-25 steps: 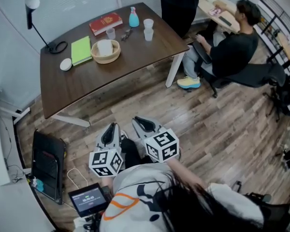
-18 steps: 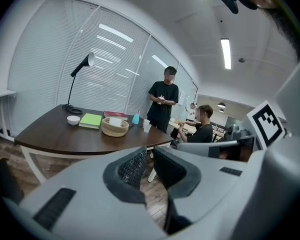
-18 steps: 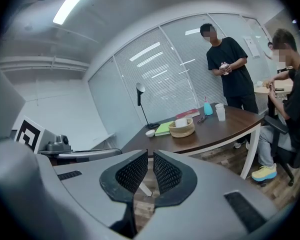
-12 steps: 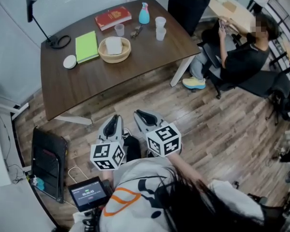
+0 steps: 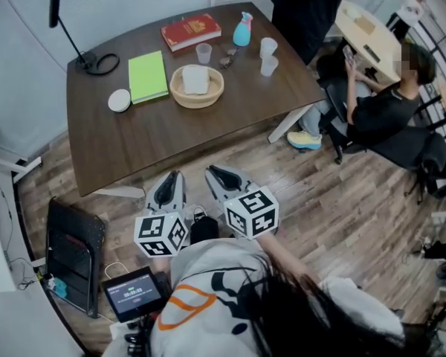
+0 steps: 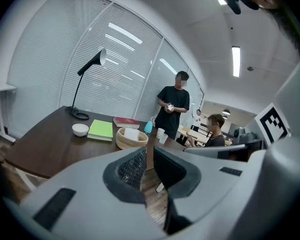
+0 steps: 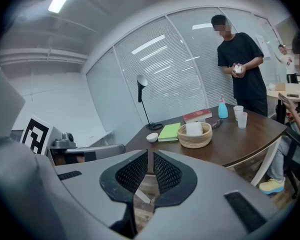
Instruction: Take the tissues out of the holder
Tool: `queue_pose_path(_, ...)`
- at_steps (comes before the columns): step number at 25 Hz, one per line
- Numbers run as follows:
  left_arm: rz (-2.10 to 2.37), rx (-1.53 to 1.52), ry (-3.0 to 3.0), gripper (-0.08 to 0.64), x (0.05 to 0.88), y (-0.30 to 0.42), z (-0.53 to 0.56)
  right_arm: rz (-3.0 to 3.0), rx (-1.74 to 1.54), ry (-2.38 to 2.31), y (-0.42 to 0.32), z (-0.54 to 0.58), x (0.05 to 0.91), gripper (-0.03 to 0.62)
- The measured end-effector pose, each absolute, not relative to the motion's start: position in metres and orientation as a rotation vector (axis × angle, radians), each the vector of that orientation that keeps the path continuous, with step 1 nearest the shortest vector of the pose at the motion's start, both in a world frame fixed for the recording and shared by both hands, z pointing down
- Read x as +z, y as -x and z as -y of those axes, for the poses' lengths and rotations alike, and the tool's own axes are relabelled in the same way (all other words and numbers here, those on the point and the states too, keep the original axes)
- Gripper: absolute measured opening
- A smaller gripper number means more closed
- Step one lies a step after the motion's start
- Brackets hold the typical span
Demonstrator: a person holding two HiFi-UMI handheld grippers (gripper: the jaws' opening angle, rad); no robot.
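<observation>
A woven basket holder (image 5: 197,95) stands on the dark wooden table (image 5: 134,140), and a white stack of tissues (image 5: 195,79) sits in it. Both grippers hang low over the wooden floor, well short of the table's near edge. My left gripper (image 5: 172,178) and right gripper (image 5: 214,173) point toward the table. The left gripper view shows the left gripper (image 6: 149,151) with its jaws a narrow slit apart and nothing between them, the holder (image 6: 131,140) far ahead. The right gripper (image 7: 150,156) looks the same, with the holder (image 7: 194,138) and tissues (image 7: 193,128) beyond it.
On the table lie a green notebook (image 5: 148,76), a red book (image 5: 190,32), a blue bottle (image 5: 242,30), clear cups (image 5: 267,47), a white bowl (image 5: 119,100) and a desk lamp base (image 5: 98,64). One person stands (image 5: 316,6) behind the table, another sits (image 5: 386,99) at right. A black case (image 5: 74,255) stands on the floor at left.
The table and the holder have slid lower and nearer in the head view. Both grippers keep their place and their jaws look unchanged.
</observation>
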State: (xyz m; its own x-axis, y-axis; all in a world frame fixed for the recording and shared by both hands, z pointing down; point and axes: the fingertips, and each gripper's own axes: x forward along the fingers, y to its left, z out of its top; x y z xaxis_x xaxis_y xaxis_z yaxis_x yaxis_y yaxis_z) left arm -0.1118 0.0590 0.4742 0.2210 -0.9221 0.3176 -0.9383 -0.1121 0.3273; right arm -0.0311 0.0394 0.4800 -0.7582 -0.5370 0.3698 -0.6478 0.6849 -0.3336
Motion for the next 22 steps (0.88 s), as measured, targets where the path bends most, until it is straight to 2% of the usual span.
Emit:
queue_pose_path(6,1.659,0.038,-2.073,0.044,0.475,0.154,-0.018,2.616,0.679,-0.986,0.075,-0.002,0.485,0.044)
queue_pose_path(22,1.498,0.05,-2.147,0.044,0.489,0.154,0.024,2.528,0.715,-1.17,0.068,0.034,0.495,0.044)
